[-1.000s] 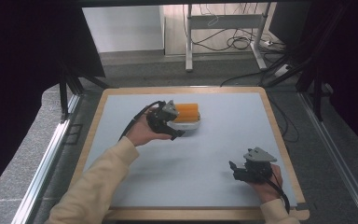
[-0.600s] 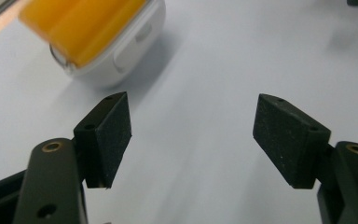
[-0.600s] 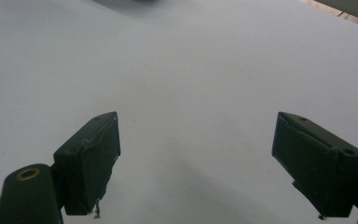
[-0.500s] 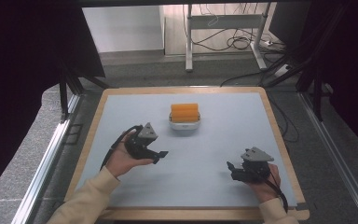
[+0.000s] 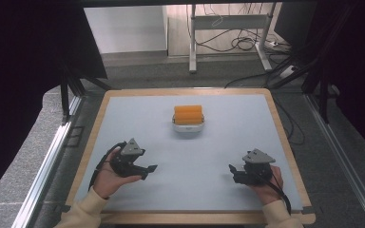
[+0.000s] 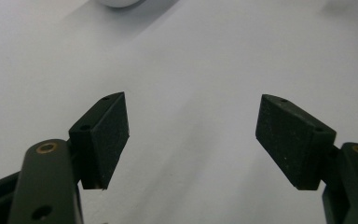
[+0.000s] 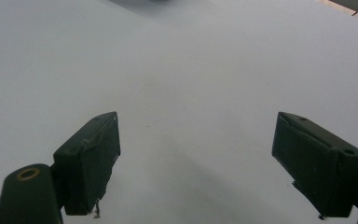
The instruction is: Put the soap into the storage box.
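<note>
An orange block sits on a small white dish at the back middle of the pale table mat; the orange block rests on top of it. My left gripper is held low at the front left, well short of the dish, jaws open with nothing between them. Seen from its own camera, the left gripper has its pads spread wide over bare mat, and the dish's white rim peeks in at the top edge. My right gripper rests at the front right, also open; the right gripper faces bare mat.
The mat lies on a table with a wooden border. Beyond the far edge stand a desk frame and loose cables on the floor. Metal rails run along the left side.
The left gripper let go of the orange block on the dish and pulled back toward the front left, open. The right gripper stayed in place.
</note>
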